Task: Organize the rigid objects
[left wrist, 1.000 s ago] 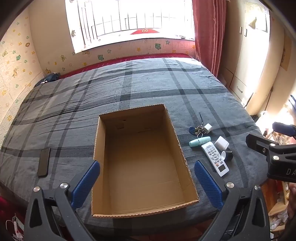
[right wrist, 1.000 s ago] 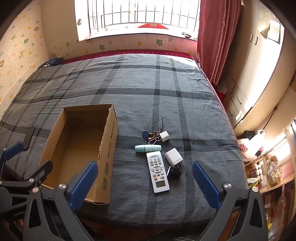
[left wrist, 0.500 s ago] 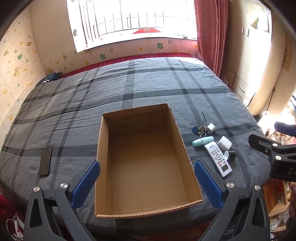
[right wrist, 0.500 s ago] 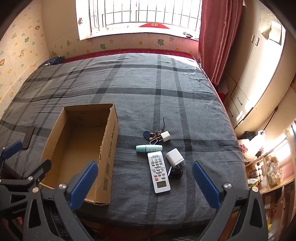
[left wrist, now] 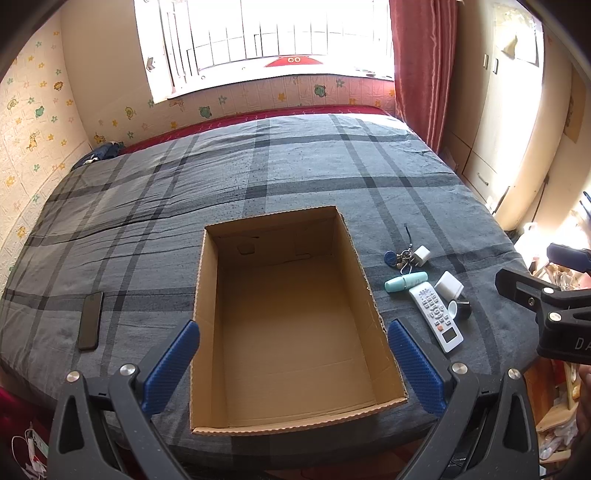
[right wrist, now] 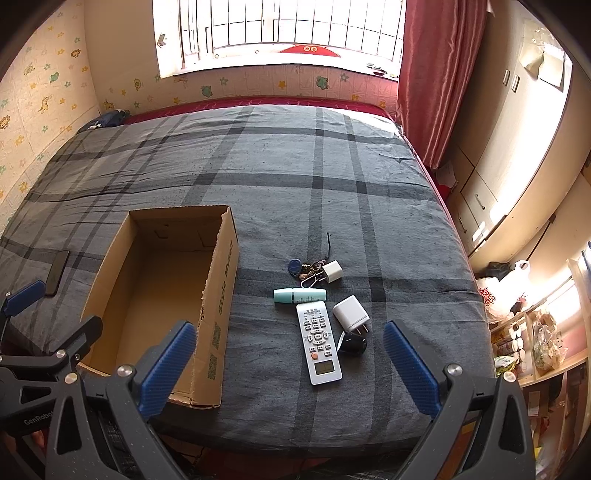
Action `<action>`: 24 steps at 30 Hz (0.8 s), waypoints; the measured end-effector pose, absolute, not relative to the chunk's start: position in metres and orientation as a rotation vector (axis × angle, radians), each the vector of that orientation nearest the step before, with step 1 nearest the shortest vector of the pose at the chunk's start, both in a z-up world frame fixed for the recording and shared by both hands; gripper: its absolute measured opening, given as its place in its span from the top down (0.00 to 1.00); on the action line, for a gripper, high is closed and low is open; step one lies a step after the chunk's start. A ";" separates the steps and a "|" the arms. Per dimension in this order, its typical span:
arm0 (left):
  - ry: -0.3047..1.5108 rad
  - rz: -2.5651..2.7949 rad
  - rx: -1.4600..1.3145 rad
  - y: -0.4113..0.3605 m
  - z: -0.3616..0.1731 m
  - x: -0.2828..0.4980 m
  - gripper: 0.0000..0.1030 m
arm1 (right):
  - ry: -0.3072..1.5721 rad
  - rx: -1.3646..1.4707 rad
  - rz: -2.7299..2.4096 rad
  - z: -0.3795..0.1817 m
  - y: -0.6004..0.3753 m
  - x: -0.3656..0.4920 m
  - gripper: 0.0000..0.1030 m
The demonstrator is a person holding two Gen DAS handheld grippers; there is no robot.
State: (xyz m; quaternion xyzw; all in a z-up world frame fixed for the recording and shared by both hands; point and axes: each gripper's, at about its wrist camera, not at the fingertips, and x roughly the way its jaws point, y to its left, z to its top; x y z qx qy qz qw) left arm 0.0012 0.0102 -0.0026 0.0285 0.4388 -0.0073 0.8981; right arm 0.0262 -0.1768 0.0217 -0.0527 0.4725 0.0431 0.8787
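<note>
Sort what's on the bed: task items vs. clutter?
Task items: box, empty; remote; mint tube; large charger; small charger; keys; small black item. Both grippers, left and right, are open.

Clutter, probably: phone, dark bundle.

plaid bedspread [left wrist: 295,166] | barred window [right wrist: 280,29] | red curtain [right wrist: 432,74]

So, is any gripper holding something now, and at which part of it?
Nothing is held. The left gripper and the right gripper are both open and empty; the remote lies untouched on the bed.
</note>
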 end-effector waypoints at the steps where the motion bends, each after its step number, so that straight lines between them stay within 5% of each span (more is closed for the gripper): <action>1: 0.909 -0.014 0.059 0.010 -0.003 0.001 0.00 | 0.985 -0.110 0.090 0.022 -0.177 0.026 0.00; 24: 0.909 -0.014 0.055 0.013 -0.003 0.002 0.00 | 0.987 -0.114 0.089 0.023 -0.176 0.027 0.00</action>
